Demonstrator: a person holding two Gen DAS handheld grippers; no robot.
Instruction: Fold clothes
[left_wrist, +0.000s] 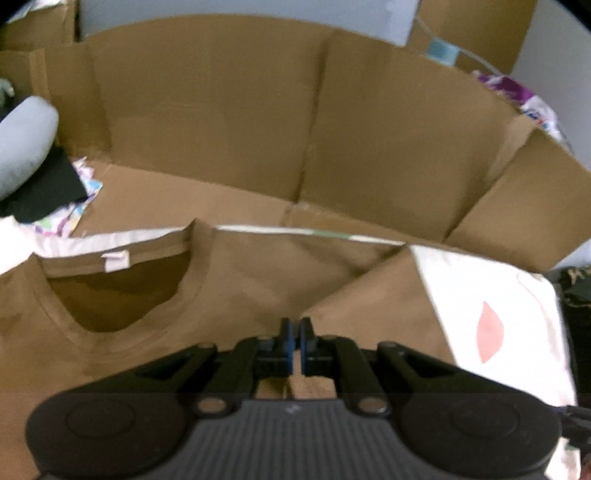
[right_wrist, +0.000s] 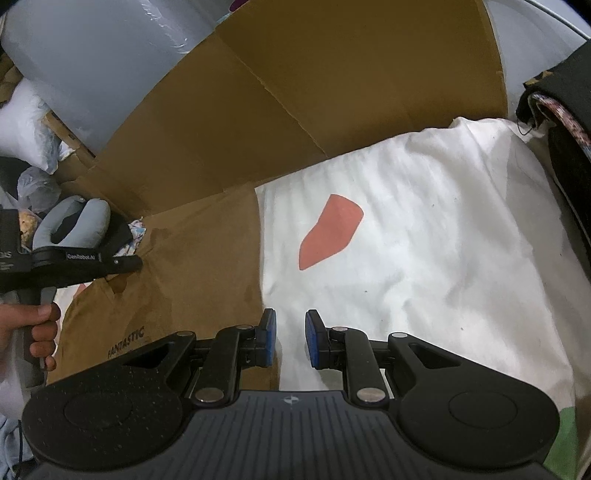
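The brown T-shirt (left_wrist: 229, 280) lies flat on a white sheet (right_wrist: 424, 229) before cardboard panels (left_wrist: 221, 118). The left gripper (left_wrist: 295, 334) pinches a fold of it; the right gripper (right_wrist: 290, 339) hovers parted, holding nothing.

A flattened cardboard sheet (left_wrist: 221, 122) stands behind the work area, creased into panels and curving round it; in the right wrist view the same cardboard (right_wrist: 280, 96) rises at a slant. A white cover (right_wrist: 424, 236) with a salmon patch (right_wrist: 330, 229) lies over the surface. A grey neck pillow (right_wrist: 79, 221) sits at the left, touching a black cloth (left_wrist: 48, 192) and a patterned fabric (left_wrist: 75, 214). Behind it stand a large pale plastic-wrapped roll (right_wrist: 96, 55) and a white bag (right_wrist: 26, 125). A dark bag (right_wrist: 565, 122) with a patterned edge lies at the right border. More boxes (left_wrist: 476, 33) stand at the back.
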